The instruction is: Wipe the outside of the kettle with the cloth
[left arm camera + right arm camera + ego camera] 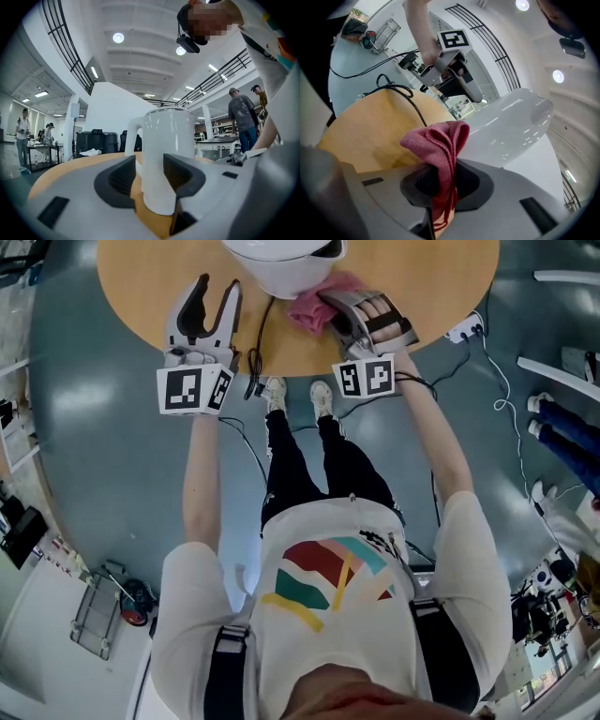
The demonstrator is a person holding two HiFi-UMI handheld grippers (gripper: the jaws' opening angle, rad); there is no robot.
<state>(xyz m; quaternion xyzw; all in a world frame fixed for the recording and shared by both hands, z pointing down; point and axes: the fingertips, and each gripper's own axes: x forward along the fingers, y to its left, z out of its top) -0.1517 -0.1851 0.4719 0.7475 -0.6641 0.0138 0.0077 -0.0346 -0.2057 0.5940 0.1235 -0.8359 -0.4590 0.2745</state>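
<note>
Plainly, we note black-and-white square markers on both gripper cubes. White glossy kettle stands upright on the round wooden bench, just ahead of the left gripper, whose jaws are spread, not gripping it. Right gripper pinches a bunched pink-red cloth, just beside the kettle's wall.

Big open lab/workshop hall: mezzanine railings, ceiling lights, workbenches w/ people, cables on floor.

white kettle upright; bunched pink cloth beside it
</note>
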